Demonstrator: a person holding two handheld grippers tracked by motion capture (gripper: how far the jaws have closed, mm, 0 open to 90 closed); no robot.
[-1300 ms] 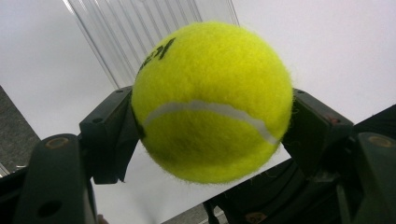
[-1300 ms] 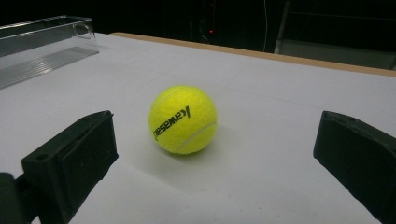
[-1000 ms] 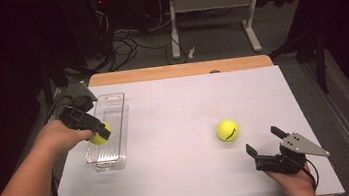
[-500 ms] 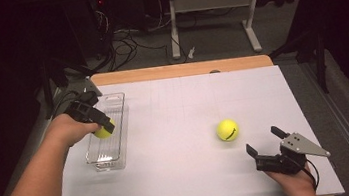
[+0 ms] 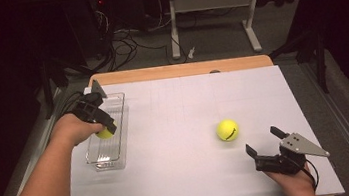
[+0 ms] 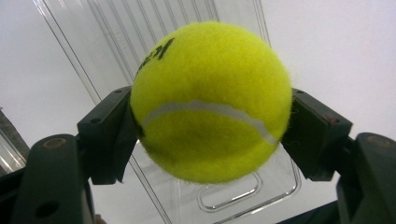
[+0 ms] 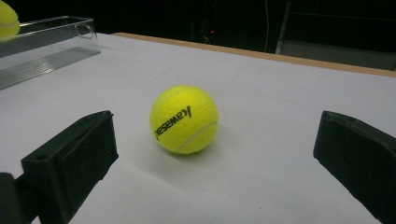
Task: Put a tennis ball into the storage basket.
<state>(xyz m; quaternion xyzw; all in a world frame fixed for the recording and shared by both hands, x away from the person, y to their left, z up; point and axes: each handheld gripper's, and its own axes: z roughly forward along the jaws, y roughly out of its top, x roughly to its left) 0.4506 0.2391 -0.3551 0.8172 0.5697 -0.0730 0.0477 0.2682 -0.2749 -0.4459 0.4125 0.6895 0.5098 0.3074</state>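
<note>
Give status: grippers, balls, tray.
Left gripper shut on ball above clear tray. Right gripper open, second ball ahead on table. Nothing in the way.

A wide white sheet (image 5: 176, 128) covers a light wooden desk (image 5: 179, 70), leaving a strip of bare wood along the far edge. Beyond the desk, on a grey floor (image 5: 215, 37), stands a pale metal frame with two feet (image 5: 211, 3). A tangle of dark cables (image 5: 125, 41) lies beside it. The room behind is dark.
</note>
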